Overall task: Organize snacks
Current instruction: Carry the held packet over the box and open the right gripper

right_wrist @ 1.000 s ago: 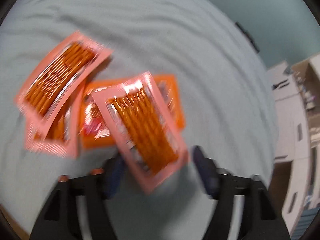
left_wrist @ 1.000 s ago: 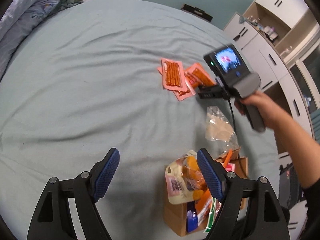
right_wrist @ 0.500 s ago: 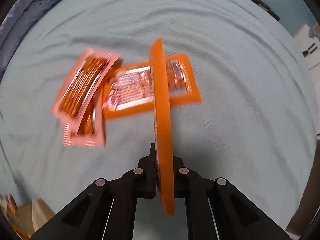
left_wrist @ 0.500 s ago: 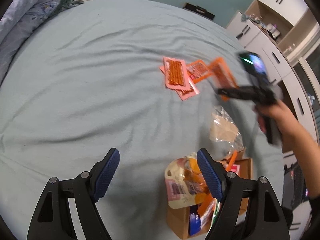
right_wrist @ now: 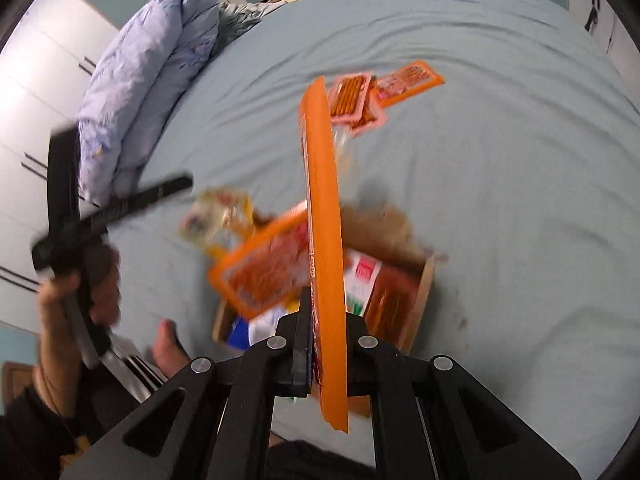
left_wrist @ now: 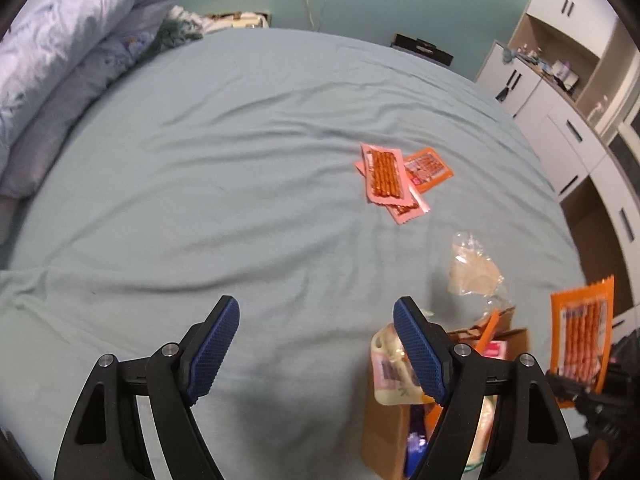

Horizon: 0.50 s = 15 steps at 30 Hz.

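The right gripper [right_wrist: 326, 360] has carried its clamped packet [right_wrist: 322, 208] from the pile [left_wrist: 394, 178] to, seemingly, above the box [right_wrist: 420, 300]; the left gripper [left_wrist: 316, 344] hangs wide open, empty.

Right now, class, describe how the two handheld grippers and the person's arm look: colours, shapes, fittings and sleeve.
The left gripper has a black angular frame with silver round bolts and blue, finely textured finger pads. The right gripper has the same black frame and silver bolts; its pads are hidden. The left hand is bare-skinned, gripping a dark handle with a lighter grey grip, above a dark sleeve. No cables are discernible.
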Motion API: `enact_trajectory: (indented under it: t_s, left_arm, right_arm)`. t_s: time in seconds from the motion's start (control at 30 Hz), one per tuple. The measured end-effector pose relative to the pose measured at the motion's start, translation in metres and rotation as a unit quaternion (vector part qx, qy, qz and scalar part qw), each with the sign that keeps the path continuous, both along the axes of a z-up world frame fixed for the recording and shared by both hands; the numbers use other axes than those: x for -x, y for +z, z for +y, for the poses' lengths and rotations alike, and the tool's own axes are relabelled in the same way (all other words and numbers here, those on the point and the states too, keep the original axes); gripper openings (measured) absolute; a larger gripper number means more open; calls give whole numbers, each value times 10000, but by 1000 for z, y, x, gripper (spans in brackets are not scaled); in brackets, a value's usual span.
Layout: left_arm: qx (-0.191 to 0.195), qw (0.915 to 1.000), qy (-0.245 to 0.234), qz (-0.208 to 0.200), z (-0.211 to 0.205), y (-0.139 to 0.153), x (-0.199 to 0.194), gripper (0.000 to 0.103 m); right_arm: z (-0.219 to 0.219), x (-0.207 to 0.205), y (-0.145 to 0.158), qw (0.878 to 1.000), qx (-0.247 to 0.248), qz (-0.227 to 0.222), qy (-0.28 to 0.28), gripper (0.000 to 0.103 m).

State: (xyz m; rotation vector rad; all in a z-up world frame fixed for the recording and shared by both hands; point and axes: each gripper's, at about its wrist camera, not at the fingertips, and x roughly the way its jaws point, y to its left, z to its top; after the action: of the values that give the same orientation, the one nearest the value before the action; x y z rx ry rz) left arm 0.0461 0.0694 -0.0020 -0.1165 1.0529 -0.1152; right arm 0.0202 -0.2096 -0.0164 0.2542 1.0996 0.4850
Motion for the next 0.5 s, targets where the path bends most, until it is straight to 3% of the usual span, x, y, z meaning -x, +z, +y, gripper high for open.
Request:
enact_trajectory:
  t_s: [0.13,0.27,0.33,0.5]
  left_arm:
    - [-160,9998,19,-66,1,-1,8,80]
    - [-231,9997,82,-63,4,-1,14,80]
    - [-235,9997,101,-64,3,-1,14,80]
    - [-262,9995,95,-112,-1,1,18,80]
  right_arm:
    - [25,1,-18,9942,1010,-210,-317,8]
    - [22,1,-29,9968,689,89,-394,16]
    - [5,4,-17,9963,584,116,-619,16]
    - [-49,19,-6,9868,302,-548,-1495,17]
